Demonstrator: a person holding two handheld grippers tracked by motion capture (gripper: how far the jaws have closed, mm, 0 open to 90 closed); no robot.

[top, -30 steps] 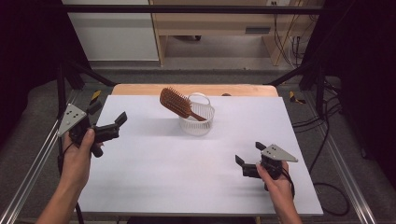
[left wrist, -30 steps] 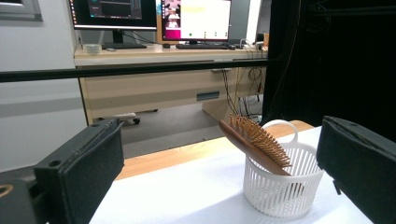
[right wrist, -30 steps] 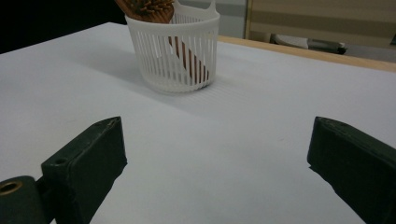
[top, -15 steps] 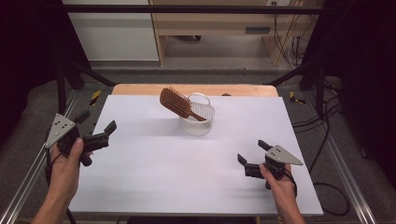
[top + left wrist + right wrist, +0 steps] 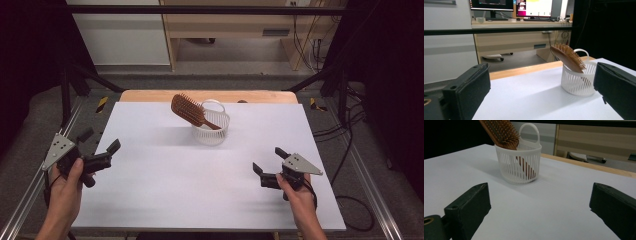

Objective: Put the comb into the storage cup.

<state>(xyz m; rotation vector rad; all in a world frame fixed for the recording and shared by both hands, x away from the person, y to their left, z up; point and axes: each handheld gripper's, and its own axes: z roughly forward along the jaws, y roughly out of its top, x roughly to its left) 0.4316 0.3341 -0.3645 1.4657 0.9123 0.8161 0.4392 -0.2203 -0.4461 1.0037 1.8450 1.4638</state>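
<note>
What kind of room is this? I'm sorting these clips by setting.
Probably a lab or office workspace: lit monitors on a wooden desk, cables on the floor, and a white-topped table in a metal frame.

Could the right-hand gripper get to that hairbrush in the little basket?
Probably yes: the right gripper is open and bare table lies between it and the hairbrush leaning from the white basket.
</note>
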